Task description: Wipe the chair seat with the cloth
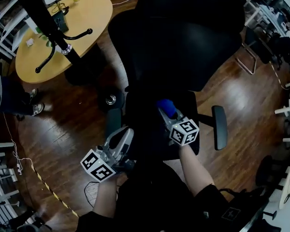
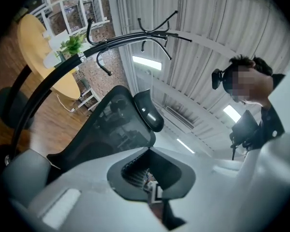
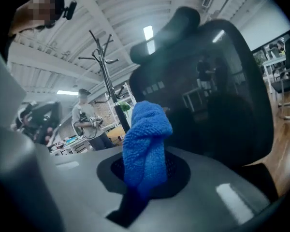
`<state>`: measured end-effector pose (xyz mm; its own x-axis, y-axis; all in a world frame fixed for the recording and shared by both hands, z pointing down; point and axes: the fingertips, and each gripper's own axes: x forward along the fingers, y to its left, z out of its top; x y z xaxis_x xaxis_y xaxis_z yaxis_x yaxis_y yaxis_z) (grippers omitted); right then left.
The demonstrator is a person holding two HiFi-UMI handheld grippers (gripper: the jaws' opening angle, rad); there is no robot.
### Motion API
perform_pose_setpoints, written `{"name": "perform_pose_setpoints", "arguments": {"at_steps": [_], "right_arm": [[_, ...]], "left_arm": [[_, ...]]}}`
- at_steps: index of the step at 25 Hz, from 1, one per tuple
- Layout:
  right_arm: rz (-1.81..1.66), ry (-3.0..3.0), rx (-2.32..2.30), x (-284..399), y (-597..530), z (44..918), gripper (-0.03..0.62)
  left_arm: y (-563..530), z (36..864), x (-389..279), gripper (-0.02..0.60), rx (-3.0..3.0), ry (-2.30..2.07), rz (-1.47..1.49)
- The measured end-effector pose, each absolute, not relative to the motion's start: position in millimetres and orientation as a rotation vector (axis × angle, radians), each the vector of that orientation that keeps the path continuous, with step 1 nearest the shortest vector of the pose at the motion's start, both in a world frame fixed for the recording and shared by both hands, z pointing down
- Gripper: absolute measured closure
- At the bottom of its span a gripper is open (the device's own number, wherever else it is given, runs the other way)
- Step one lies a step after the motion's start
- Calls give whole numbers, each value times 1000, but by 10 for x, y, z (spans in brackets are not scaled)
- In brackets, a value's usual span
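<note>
Blue terry, thick and looped, the cloth [image 3: 147,144] stands up out of the right gripper [image 3: 145,178] in a folded bunch, the jaws closed on its lower end so that most of the fabric sticks out past them. In the head view this gripper hangs over the black chair seat [image 1: 142,124], just in front of the backrest [image 1: 183,42] and between the armrests, cloth forward; whether the fabric touches the seat cannot be told from here. The left gripper [image 1: 124,135] sits at the near left edge of the seat with its jaws drawn together on nothing, only a thin slit showing between them in its own view. The cloth looks light, soft and limp, so it should bend and flatten under any push, not scrape; it is unlikely to slip, since the pile gives the jaws something to bite. A hold low on the bunch, as here, seems right, because it leaves a loose pad of fabric to press down and drag across the seat, which itself looks firm and slightly dished, so the wipe will likely want steady downward pressure
</note>
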<state>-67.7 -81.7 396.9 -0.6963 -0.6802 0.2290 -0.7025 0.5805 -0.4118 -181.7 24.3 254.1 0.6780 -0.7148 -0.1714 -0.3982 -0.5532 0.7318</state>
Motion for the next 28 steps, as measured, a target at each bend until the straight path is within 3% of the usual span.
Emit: {"name": "perform_pose_setpoints", "arguments": {"at_steps": [8, 16, 21, 28], "right_arm": [[898, -2507, 1075, -1164, -1800, 6167, 557], [800, -2355, 1064, -1389, -2005, 6613, 557], [756, -2198, 1167, -679, -2122, 6780, 558], [748, -1987, 1376, 993, -2162, 6831, 559]], "left_arm": [[-184, 3484, -1459, 589, 2094, -801, -593], [-280, 3781, -1420, 589, 2027, -837, -532], [-334, 3801, -1285, 589, 2037, -814, -479], [-363, 3779, -986, 589, 2079, -717, -441]]}}
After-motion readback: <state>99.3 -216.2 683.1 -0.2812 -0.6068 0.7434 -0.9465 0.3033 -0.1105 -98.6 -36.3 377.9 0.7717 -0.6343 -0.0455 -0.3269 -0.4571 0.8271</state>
